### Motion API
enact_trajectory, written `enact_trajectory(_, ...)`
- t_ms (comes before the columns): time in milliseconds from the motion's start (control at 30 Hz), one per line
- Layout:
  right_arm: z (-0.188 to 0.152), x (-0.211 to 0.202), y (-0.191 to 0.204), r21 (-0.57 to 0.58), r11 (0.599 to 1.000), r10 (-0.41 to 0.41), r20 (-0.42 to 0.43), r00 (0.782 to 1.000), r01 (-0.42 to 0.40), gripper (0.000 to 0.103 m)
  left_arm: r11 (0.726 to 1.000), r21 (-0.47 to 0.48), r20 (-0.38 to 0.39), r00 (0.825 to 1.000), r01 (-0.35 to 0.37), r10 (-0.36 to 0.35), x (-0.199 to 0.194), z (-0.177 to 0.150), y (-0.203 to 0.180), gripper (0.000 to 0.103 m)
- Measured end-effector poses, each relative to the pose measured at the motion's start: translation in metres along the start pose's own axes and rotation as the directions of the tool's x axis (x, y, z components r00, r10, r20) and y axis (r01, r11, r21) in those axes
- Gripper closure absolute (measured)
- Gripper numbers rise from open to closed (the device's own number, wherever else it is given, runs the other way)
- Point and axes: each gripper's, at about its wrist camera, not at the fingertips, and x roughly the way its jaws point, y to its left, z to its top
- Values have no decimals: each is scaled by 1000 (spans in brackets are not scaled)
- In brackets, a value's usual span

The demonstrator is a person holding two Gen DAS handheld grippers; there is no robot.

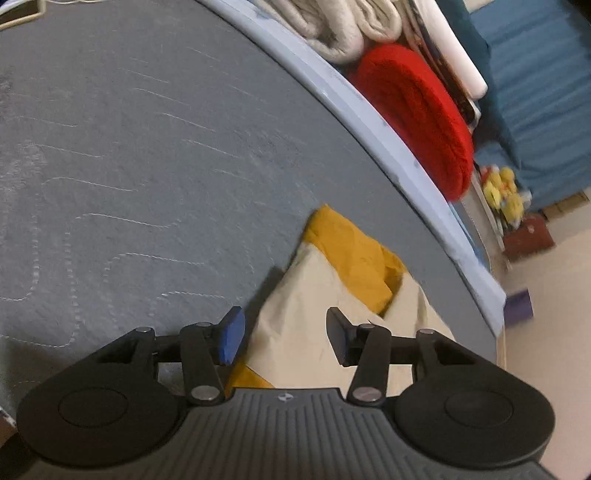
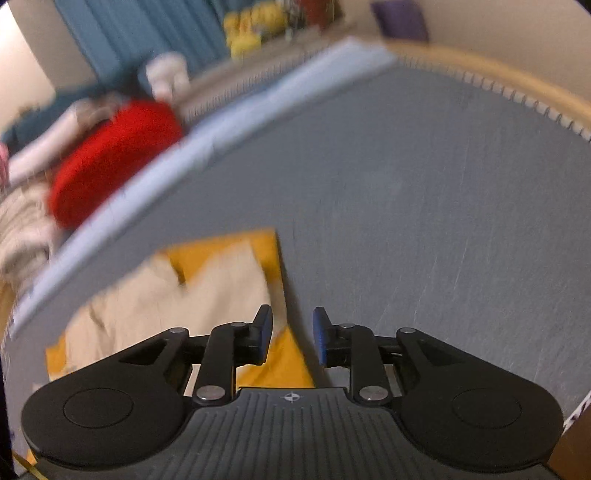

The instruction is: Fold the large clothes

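A cream and mustard-yellow garment (image 1: 332, 295) lies folded on the grey quilted bed cover (image 1: 129, 166), close to the bed's pale blue edge. My left gripper (image 1: 284, 334) hovers over the garment's near end with its jaws open and nothing pinched between the pads. In the right wrist view the same garment (image 2: 207, 291) lies left of centre, blurred by motion. My right gripper (image 2: 291, 334) is above the garment's yellow right edge, jaws a small way apart, with no cloth clamped between them.
A red knitted item (image 1: 417, 118) and a cream knitted blanket (image 1: 340, 26) lie beyond the bed's pale blue edge (image 1: 369, 122). Blue curtains (image 1: 535, 92), yellow plush toys (image 1: 504, 192) and a purple box (image 1: 521, 304) are on the floor side.
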Motion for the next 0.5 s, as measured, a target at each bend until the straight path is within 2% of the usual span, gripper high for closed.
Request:
enact_trajectory(67,-5,13,5,-47,999,17,-19,1000,-18,60,993,113,10,1000,-25,24,8,-1,-14,49)
enact_trajectory(133,-9,30,9,-74,997,3,-61,998,-8,55,983,175,10,998,-63,63,19,-6,-21,48)
enact_trajectory(267,-15,56,14,-59,998,15,-126,992,-22,53,971,209,-35,992,-113,123,45,-16,-29,47)
enact_trajectory(333,-19,69,17,-81,997,-9,-166,986,-5,53,959,243,-31,987,-145,157,60,-20,-36,43)
enact_trajectory(433,-22,80,18,-117,993,-29,-205,978,5,53,937,267,-18,971,-224,237,74,-21,-38,43)
enact_trajectory(467,-23,83,20,-130,991,-36,-210,977,9,55,941,258,-27,972,-219,234,77,-21,-36,45)
enact_trajectory(500,-23,81,20,-139,990,-38,-210,977,9,62,946,254,-45,974,-202,220,79,-21,-35,46)
